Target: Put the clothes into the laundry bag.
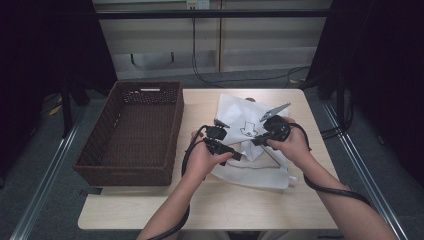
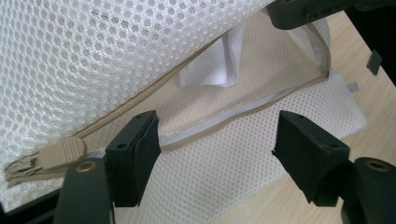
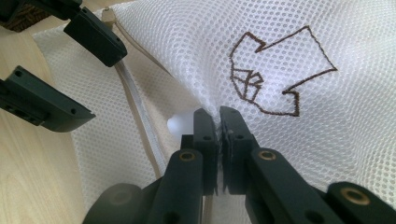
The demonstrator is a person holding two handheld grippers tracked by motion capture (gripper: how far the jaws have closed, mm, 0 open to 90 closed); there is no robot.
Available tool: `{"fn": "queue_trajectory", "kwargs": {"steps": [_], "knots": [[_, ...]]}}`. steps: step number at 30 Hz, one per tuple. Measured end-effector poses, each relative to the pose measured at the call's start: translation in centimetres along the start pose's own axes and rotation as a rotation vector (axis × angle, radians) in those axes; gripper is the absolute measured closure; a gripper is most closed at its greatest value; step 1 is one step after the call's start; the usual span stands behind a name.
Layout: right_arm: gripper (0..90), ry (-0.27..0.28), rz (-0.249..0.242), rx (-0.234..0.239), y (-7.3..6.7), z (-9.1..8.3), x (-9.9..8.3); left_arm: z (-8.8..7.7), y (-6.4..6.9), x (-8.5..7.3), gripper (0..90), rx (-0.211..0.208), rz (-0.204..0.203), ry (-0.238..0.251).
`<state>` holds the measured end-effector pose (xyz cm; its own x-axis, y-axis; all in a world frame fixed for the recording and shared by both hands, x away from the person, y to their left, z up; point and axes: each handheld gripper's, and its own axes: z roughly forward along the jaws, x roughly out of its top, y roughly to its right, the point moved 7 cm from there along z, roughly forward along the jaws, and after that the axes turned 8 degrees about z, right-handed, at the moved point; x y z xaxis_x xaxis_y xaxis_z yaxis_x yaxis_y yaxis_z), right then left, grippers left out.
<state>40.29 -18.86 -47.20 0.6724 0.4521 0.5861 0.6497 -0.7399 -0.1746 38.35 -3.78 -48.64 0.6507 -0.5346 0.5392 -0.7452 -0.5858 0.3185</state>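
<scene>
- The right gripper (image 3: pixel 218 122) is pinched tight on a fold of the mesh bag (image 1: pixel 252 145), lifting its top layer.
- The left gripper (image 2: pixel 217 149), at nine o'clock from it, stands wide apart over the bag's open edge, gripping nothing.
- The bag looks light, limp and floppy; I'd judge the taped zipper (image 2: pixel 63 151) edge the firmest hold.
- It is white honeycomb mesh with beige trim and a brown stitched shirt outline (image 3: pixel 275 74), on the table (image 1: pixel 210 205), at three o'clock from the basket (image 1: pixel 132 135).
</scene>
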Motion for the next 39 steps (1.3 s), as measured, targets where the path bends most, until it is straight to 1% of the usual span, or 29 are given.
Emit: {"fn": "queue_trajectory", "kwargs": {"steps": [1,3,4,5,6,7,9,10,11,12,13,14,15,16,19,20,21,22,23,24,25,26,27,29,30,31,36,38,39], "knots": [[86.7,0.001,-0.002,0.0,0.0,0.0,0.0,-0.1,-0.1,-0.1,29.7,0.006,0.01,-0.009],[86.6,0.002,-0.004,0.001,0.1,-0.1,0.0,-0.3,-0.2,0.0,28.1,0.012,0.001,0.008],[86.5,0.004,-0.001,-0.002,0.2,-0.2,0.0,-0.4,-0.3,0.0,27.4,0.005,0.009,0.001],[86.5,0.002,-0.003,-0.003,0.2,-0.2,-0.1,-0.6,-0.3,0.0,27.0,0.007,-0.001,0.01],[86.5,0.0,0.001,-0.005,0.3,-0.3,-0.1,-0.8,-0.4,0.0,26.8,0.005,0.007,0.008],[86.3,0.001,0.006,-0.008,0.4,-0.4,-0.2,-0.9,-0.3,0.1,26.5,-0.003,0.001,0.016],[86.3,-0.003,0.013,-0.014,0.7,-0.5,-0.4,-1.2,-0.5,0.1,25.3,0.004,-0.004,0.02],[86.2,-0.005,0.013,-0.012,0.8,-0.6,-0.5,-1.2,-0.5,0.1,25.3,-0.003,-0.009,0.023],[86.2,-0.002,0.01,-0.012,0.8,-0.6,-0.5,-1.3,-0.6,0.1,25.4,0.004,-0.011,0.023],[86.2,-0.004,0.019,-0.014,0.9,-0.6,-0.6,-1.3,-0.7,0.1,25.2,0.006,-0.013,0.025],[86.2,-0.003,0.009,-0.017,1.0,-0.6,-0.6,-1.4,-0.8,0.1,24.8,0.017,-0.011,0.025],[86.2,-0.008,0.02,-0.019,1.1,-0.7,-0.7,-1.4,-0.8,0.1,24.4,0.014,-0.009,0.026],[86.1,-0.007,0.013,-0.027,1.2,-0.8,-0.7,-1.5,-0.9,0.1,24.4,0.014,-0.008,0.025],[86.1,-0.007,0.014,-0.023,1.2,-0.8,-0.8,-1.5,-0.9,0.1,24.2,0.016,-0.011,0.031],[86.1,-0.015,0.025,-0.032,1.4,-0.9,-1.0,-1.6,-1.1,0.1,23.1,0.025,-0.011,0.029],[86.1,-0.012,0.024,-0.025,1.4,-0.9,-1.0,-1.6,-1.2,0.1,22.8,0.028,-0.015,0.031],[86.0,-0.01,0.018,-0.028,1.5,-0.9,-1.0,-1.7,-1.3,0.0,22.6,0.032,-0.007,0.022],[86.0,-0.017,0.02,-0.036,1.6,-1.0,-1.1,-1.7,-1.3,0.0,22.6,0.032,-0.007,0.022],[85.8,-0.012,0.023,-0.032,1.7,-1.1,-1.1,-1.7,-1.4,0.0,22.6,0.031,-0.019,0.028],[85.7,-0.009,0.025,-0.039,1.8,-1.1,-1.2,-1.8,-1.6,-0.1,22.6,0.035,-0.011,0.02],[85.7,-0.005,0.019,-0.04,2.0,-1.1,-1.2,-1.8,-1.7,-0.1,22.5,0.037,-0.013,0.023],[85.7,-0.011,0.028,-0.038,2.0,-1.2,-1.3,-1.7,-1.7,-0.1,22.5,0.043,-0.031,0.033],[85.6,-0.015,0.024,-0.043,2.0,-1.2,-1.3,-1.7,-1.9,-0.2,22.5,0.038,-0.021,0.021],[85.2,-0.012,0.022,-0.039,2.0,-1.2,-1.3,-1.6,-2.2,-0.4,22.5,0.048,-0.03,0.014],[84.8,-0.015,0.032,-0.043,2.0,-1.4,-1.3,-1.6,-2.2,-0.5,22.4,0.045,-0.033,0.01],[84.5,-0.003,0.032,-0.033,2.1,-1.4,-1.2,-1.5,-2.3,-0.6,22.4,0.047,-0.033,0.005],[83.9,-0.02,0.026,-0.049,2.2,-1.6,-1.3,-1.6,-2.2,-0.7,21.8,0.047,-0.029,0.005],[83.1,-0.018,0.025,-0.048,2.2,-1.7,-1.4,-1.5,-2.2,-0.7,21.6,0.053,-0.038,0.013],[82.9,-0.022,0.034,-0.05,2.2,-1.7,-1.4,-1.6,-2.3,-0.7,21.6,0.049,-0.032,0.006]]}}
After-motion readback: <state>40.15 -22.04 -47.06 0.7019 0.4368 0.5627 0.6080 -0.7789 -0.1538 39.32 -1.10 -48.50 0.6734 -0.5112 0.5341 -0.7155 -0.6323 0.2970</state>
